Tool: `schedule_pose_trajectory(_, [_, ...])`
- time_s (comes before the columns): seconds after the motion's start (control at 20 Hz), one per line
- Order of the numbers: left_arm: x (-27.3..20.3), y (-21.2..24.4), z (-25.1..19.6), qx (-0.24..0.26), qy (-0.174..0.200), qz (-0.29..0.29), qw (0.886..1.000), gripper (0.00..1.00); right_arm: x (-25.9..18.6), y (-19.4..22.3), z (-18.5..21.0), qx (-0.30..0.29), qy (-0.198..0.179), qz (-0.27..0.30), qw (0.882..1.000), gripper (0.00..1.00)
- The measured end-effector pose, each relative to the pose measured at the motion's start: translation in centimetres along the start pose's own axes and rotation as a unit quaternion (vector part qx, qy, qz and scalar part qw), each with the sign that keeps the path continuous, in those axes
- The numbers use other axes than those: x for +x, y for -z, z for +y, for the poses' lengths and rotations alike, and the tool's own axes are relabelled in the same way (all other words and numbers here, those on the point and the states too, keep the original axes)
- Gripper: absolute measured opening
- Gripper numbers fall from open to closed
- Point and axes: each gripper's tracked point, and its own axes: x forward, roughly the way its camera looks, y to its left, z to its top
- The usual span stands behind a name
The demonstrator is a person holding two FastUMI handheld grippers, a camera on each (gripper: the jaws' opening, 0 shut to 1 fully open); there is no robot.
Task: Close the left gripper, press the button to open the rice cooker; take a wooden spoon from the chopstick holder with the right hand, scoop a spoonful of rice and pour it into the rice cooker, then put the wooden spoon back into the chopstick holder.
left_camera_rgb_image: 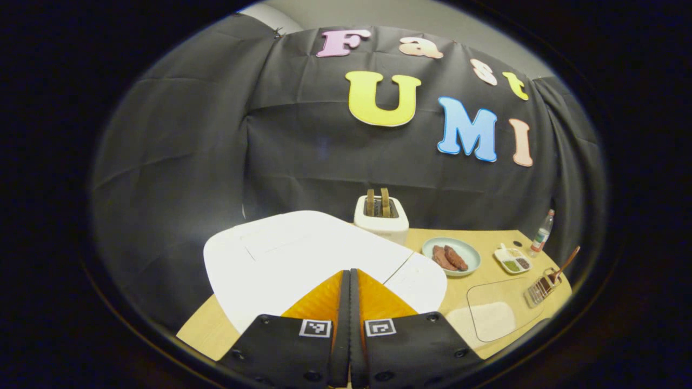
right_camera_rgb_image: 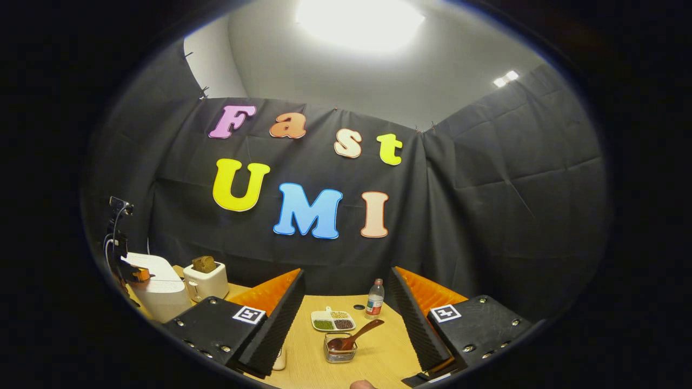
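While left gripper (left_camera_rgb_image: 349, 302) hovers over rice cooker (left_camera_rgb_image: 303, 259), fingers (left_camera_rgb_image: 341, 302) together.

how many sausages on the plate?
2, lying side by side on the plate right of the toaster: one sausage nearer the toaster, the other sausage just right of it. None looks hidden.
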Motion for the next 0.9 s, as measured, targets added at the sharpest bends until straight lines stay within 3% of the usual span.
schedule_pose_trajectory(0.05, [0.2,-0.1,-0.1,0.001,0.001,-0.004,1.000,0.07,0.0,-0.1,0.0,-0.002,-0.001,-0.001,1.000,0.95])
schedule_pose_trajectory(0.25, [0.5,0.3,-0.1,-0.003,0.003,0.001,1.000,0.12,0.2,-0.8,0.0,0.005,-0.007,-0.012,1.000,0.95])
schedule_pose_trajectory(0.5, [-0.4,-0.4,0.0,-0.012,-0.014,0.007,1.000,0.09,0.1,-0.8,-0.8,0.014,-0.015,-0.015,1.000,0.95])
schedule_pose_trajectory(0.9, [-3.5,-7.6,0.9,0.026,-0.074,-0.074,0.994,0.09,1.1,0.0,-2.8,0.039,-0.029,-0.012,0.999,0.95])
